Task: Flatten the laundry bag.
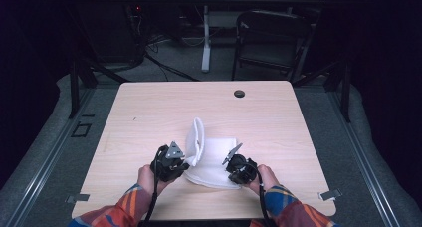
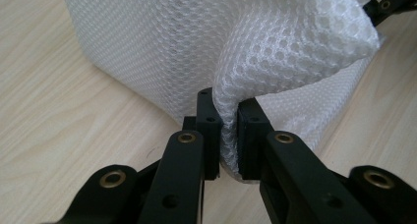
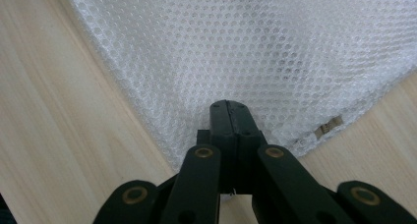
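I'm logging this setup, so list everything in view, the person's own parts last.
mesh cloth: one, white, near middle of the table, its left part lifted and folded.
table: one, light wood, centre of the high view.
grommet: one, dark, far side of the tabletop.
folding chair: one, black, on the floor beyond the table.
left gripper: one, black, jaws shut on a fold of the cloth.
right gripper: one, black, jaws shut on the cloth's near edge.
sleeves: two, orange-and-blue plaid, bottom edge.
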A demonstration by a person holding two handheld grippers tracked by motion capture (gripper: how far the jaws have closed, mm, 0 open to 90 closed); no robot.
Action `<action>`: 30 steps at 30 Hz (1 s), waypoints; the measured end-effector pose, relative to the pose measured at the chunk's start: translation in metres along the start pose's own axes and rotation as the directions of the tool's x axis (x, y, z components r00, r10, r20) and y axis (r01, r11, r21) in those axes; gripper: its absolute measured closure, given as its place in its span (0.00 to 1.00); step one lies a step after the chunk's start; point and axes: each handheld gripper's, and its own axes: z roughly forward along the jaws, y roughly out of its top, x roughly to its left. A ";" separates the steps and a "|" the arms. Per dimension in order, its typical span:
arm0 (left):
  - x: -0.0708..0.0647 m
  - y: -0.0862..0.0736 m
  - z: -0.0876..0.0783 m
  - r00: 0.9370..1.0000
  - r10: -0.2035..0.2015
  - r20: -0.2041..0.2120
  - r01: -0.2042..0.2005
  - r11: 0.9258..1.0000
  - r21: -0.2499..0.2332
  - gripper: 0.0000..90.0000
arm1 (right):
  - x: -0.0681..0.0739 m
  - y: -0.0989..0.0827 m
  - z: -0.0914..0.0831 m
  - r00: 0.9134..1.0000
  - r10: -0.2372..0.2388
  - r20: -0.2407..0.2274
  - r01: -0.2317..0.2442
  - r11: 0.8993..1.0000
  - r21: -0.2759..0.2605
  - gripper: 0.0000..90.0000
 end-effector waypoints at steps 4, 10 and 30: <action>0.002 -0.001 0.001 1.000 -0.008 0.007 0.008 1.000 0.005 0.92 | -0.003 -0.002 -0.001 1.000 0.008 -0.005 -0.008 1.000 0.001 1.00; 0.003 -0.004 0.000 1.000 -0.015 0.013 0.015 1.000 0.019 0.92 | -0.006 -0.005 -0.002 1.000 0.019 0.001 -0.019 1.000 0.005 1.00; 0.007 -0.014 -0.005 0.997 -0.024 0.070 0.018 0.996 0.082 0.91 | -0.016 -0.012 -0.006 1.000 0.028 0.011 -0.028 1.000 0.012 1.00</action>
